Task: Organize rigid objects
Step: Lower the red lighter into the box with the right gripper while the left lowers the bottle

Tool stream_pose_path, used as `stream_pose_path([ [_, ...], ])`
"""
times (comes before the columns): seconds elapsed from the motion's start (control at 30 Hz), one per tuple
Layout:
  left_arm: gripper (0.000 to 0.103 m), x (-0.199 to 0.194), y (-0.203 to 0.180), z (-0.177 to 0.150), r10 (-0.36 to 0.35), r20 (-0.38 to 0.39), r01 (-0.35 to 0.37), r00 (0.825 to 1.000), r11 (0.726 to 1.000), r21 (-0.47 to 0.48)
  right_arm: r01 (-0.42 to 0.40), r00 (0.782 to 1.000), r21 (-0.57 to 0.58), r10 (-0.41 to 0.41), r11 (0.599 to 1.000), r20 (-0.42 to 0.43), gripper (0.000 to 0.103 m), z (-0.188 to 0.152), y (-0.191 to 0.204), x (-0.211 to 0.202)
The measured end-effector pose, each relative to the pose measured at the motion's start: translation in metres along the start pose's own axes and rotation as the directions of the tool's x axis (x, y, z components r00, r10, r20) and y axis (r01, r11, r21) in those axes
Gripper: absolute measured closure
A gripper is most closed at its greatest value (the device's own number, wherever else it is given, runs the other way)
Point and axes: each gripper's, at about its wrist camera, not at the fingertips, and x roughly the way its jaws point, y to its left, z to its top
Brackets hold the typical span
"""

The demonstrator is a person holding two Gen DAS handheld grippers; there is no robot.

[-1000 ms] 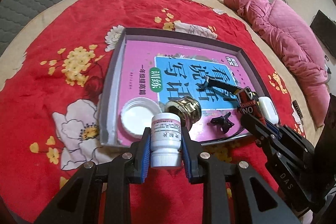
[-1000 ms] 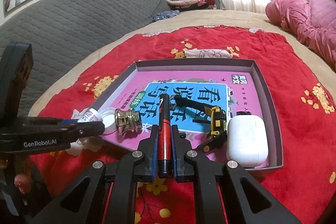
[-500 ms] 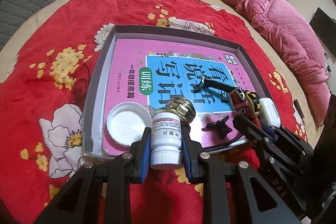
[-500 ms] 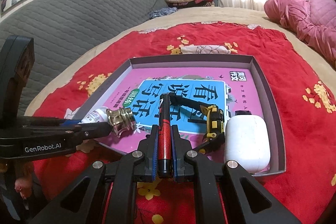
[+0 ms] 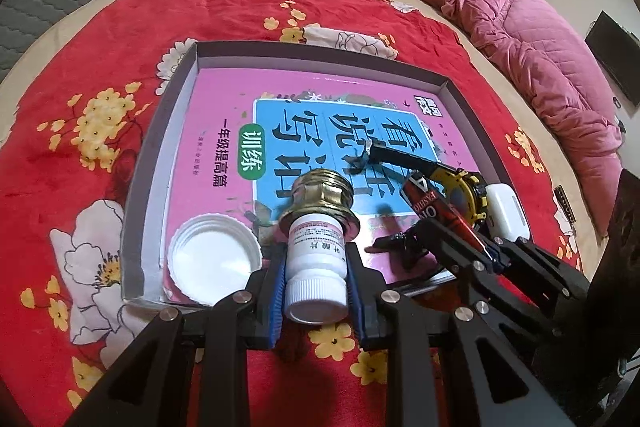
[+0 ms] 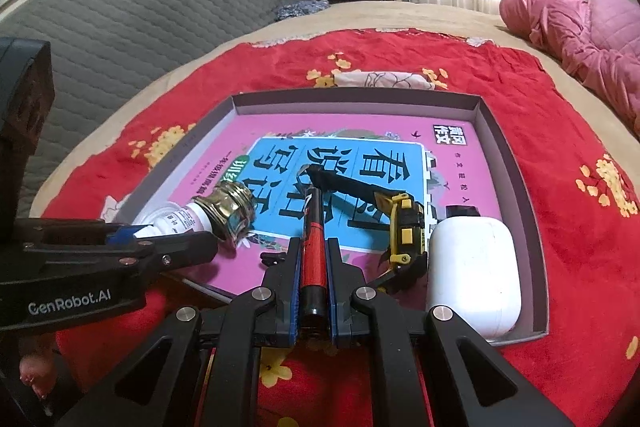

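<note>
Left tongs (image 5: 316,291) clamp a white pill bottle (image 5: 317,263) by its body near the cap, bottom end touching the brass fitting (image 5: 322,201) over the tray's (image 5: 160,155) near edge; it looks light, stiff and slick, so mid-body grip seems best. White lid (image 5: 214,259) lies left inside. Right tongs (image 6: 314,267) are closed on a red-black pen (image 6: 313,247), thin and rigid, over the book (image 6: 360,163), beside the watch (image 6: 404,227) and earbud case (image 6: 472,267).
</note>
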Motion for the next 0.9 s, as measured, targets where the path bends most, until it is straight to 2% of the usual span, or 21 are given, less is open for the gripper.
stream_pose_path([
  [0.17,0.076,0.0005,-0.0031,-0.0007,-0.008,0.001,0.008,1.0,1.0,0.005,0.036,0.999,-0.009,-0.036,0.999,-0.005,0.093,0.0005,0.0006,0.0026],
  [0.4,0.076,0.0018,-0.0054,-0.0014,-0.007,0.004,0.007,1.0,1.0,0.014,0.043,0.999,0.0,-0.043,0.999,-0.016,0.093,0.0025,0.0001,0.0061],
  [0.9,0.076,0.0024,-0.0029,-0.001,0.0,0.003,0.0,1.0,1.0,0.015,-0.007,0.999,0.031,0.008,0.999,-0.034,0.091,0.0001,-0.0034,0.0029],
])
